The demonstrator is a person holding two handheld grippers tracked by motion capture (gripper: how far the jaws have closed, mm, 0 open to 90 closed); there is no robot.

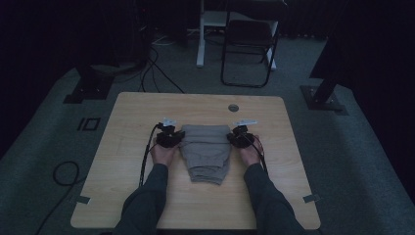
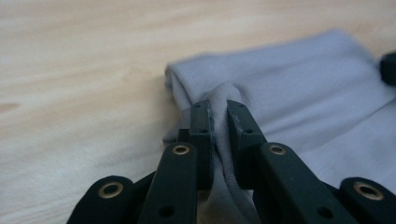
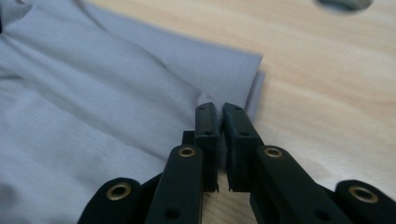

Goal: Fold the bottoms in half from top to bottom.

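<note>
Left tool [image 2: 219, 112] pinches cloth [image 2: 299, 88] | high view: chair [image 1: 248, 36]

The cloth [image 2: 299, 79] is a soft grey knit, matt, with a fine weave and gentle creases. The surface [image 2: 70, 70] is pale wood with a smooth, faintly satin grain. Each tool, left [image 2: 219, 116] and right [image 3: 222, 116], has matt black plastic jaws with slightly scuffed edges and small brass-coloured metal rivets. The floor [image 1: 362, 147] looks like dull grey carpet.
</note>
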